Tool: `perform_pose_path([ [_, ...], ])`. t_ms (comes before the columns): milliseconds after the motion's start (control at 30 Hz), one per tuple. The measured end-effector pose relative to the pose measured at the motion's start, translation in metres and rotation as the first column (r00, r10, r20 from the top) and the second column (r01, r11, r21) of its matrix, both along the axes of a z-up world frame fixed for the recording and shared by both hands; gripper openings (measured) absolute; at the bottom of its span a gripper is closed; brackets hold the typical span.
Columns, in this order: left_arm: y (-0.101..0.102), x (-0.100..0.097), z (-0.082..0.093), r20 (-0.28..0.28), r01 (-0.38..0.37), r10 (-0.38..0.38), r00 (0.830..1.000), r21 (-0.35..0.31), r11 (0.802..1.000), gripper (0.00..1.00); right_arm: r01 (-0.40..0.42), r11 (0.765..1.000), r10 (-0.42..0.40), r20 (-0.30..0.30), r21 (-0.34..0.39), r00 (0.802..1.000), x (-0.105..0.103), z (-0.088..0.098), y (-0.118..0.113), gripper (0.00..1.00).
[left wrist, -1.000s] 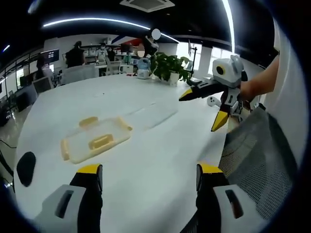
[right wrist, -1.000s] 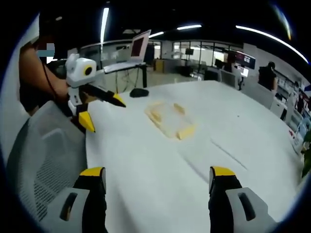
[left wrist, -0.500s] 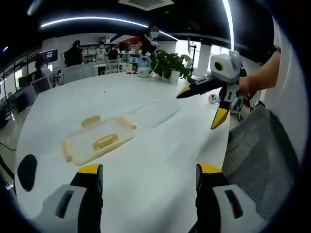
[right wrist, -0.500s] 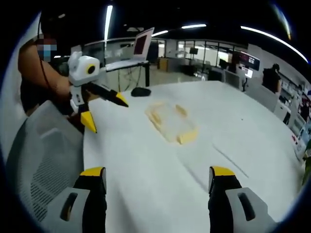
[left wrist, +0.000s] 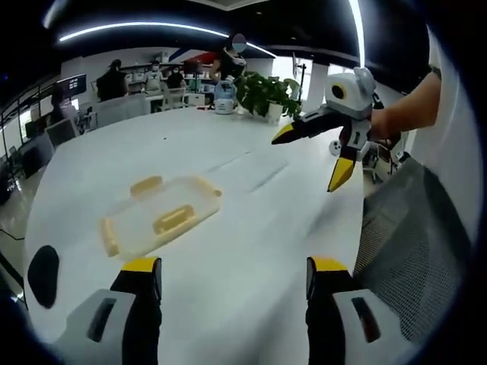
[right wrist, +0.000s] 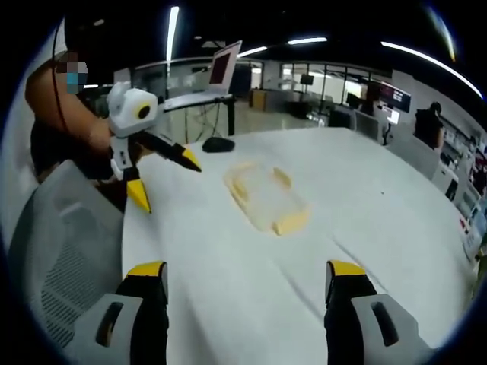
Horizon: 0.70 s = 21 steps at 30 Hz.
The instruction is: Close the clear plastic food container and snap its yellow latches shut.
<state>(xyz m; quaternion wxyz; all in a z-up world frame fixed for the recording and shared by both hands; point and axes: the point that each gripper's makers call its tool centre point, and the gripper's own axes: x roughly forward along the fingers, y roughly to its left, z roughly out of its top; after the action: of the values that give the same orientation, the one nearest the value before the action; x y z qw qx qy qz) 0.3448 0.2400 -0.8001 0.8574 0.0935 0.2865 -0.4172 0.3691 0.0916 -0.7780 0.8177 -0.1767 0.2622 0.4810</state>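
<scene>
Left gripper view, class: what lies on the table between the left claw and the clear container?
Nothing: bare white table separates the open left claw from the clear container in the left gripper view.

Opposed views over one white table (left wrist: 251, 228), container (left wrist: 156, 217) between, well off.

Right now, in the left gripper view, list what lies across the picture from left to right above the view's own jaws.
Black mouse → clear food container with yellow latches → right gripper, jaws apart → mesh chair back.
</scene>
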Motion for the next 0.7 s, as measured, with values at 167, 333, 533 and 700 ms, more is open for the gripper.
perform_pose_path([
  [167, 0.005, 0.005, -0.002, -0.002, 0.004, -0.004, 1.0, 0.008, 1.0, 0.79, -0.012, 1.0, 0.012, 0.0, -0.018, 1.0, 0.003, -0.004, 0.0, 0.85],
  [333, 0.01, 0.012, -0.003, 0.001, 0.009, -0.009, 1.0, 0.017, 1.0, 0.79, -0.021, 1.0, 0.021, 0.0, -0.024, 1.0, 0.008, -0.004, 0.003, 0.84],
  [533, 0.015, 0.021, -0.004, 0.004, 0.015, -0.015, 1.0, 0.03, 0.999, 0.78, -0.042, 0.998, 0.042, 0.005, -0.039, 0.999, 0.014, -0.006, 0.007, 0.84],
  [700, 0.021, 0.028, -0.007, 0.009, 0.019, -0.02, 1.0, 0.048, 0.999, 0.78, -0.049, 0.998, 0.049, 0.0, -0.045, 0.999, 0.021, -0.008, 0.012, 0.83],
])
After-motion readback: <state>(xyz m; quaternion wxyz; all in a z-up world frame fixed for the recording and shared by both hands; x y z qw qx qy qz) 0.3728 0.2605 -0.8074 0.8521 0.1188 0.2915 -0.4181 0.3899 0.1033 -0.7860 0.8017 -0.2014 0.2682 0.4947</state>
